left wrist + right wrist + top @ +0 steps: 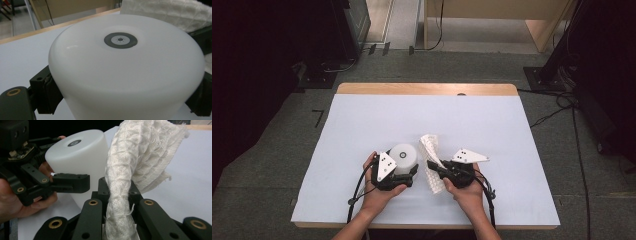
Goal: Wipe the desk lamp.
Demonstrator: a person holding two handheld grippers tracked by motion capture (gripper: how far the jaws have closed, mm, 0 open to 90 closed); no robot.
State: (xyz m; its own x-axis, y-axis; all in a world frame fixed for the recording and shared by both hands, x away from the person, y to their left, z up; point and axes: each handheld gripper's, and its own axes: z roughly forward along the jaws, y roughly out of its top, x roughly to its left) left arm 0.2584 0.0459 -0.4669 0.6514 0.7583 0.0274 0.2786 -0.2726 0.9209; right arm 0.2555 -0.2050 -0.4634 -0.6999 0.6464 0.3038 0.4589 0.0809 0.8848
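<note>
Two items in hand: my left gripper [404,172] clamps a squat white cylindrical lamp [403,156], upright on the white table cover [362,125], its round grey button [120,40] on top. My right gripper [435,166] is pinched shut on a white waffle-weave cloth [431,146], long axis standing upward from the jaws. Cloth lies just right of the lamp, near its side wall; judged next contact, cloth to lamp.

My table [362,89], wooden at its far edge, carries a pale sheet [377,120] over nearly the whole top. On the sheet I see a white cylinder [404,155] standing and one end of a cloth [435,183] resting.
</note>
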